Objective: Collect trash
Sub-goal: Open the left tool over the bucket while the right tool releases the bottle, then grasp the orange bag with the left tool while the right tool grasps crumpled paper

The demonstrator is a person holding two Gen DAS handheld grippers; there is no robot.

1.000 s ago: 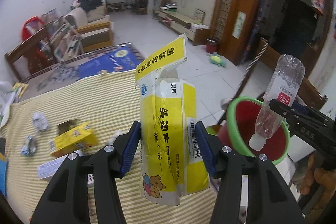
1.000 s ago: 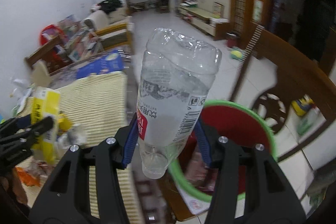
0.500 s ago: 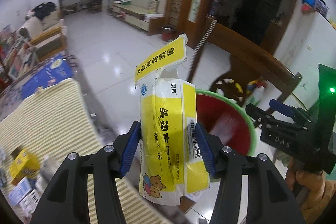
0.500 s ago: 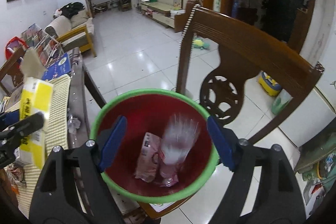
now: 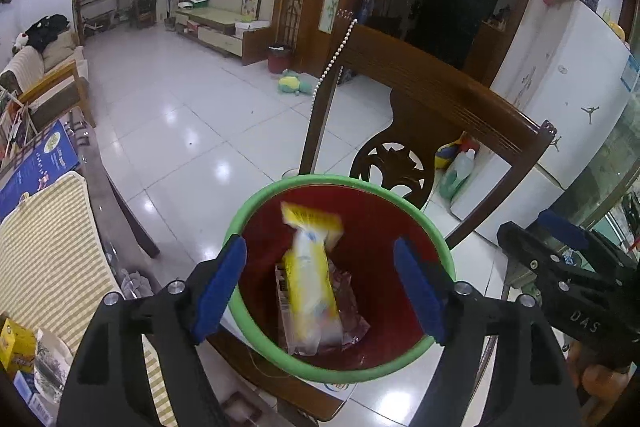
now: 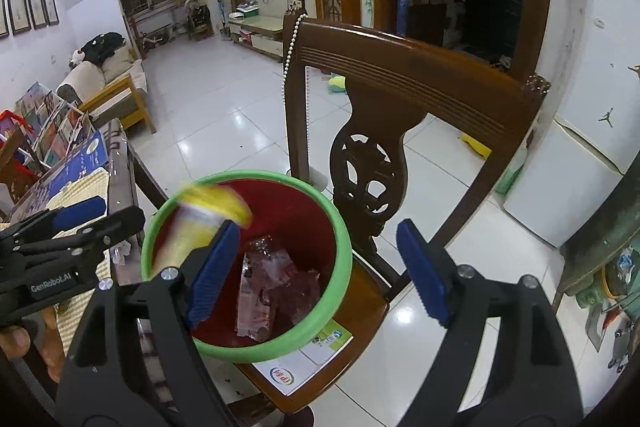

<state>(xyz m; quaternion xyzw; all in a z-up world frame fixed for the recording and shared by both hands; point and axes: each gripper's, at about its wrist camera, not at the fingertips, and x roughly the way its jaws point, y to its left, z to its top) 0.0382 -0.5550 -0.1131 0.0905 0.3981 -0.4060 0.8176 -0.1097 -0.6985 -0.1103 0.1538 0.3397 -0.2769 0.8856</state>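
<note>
Blurred yellow medicine packet (image 5: 310, 275) inside the green-rimmed red bin (image 5: 244, 219), atop a crumpled wrapper (image 5: 348, 307). Left gripper (image 5: 320, 283) spread wide, empty, over the bin. Right gripper (image 6: 318, 267) likewise agape, empty. Wooden chair (image 6: 400, 79) back at 12 o'clock of the bin; striped tablecloth (image 5: 44, 247) at 9.

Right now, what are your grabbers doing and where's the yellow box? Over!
Left gripper open, empty. Right gripper open, empty. Yellow medicine box blurred, inside the red bin with green rim, on the wooden chair. Nothing blocking.
</note>
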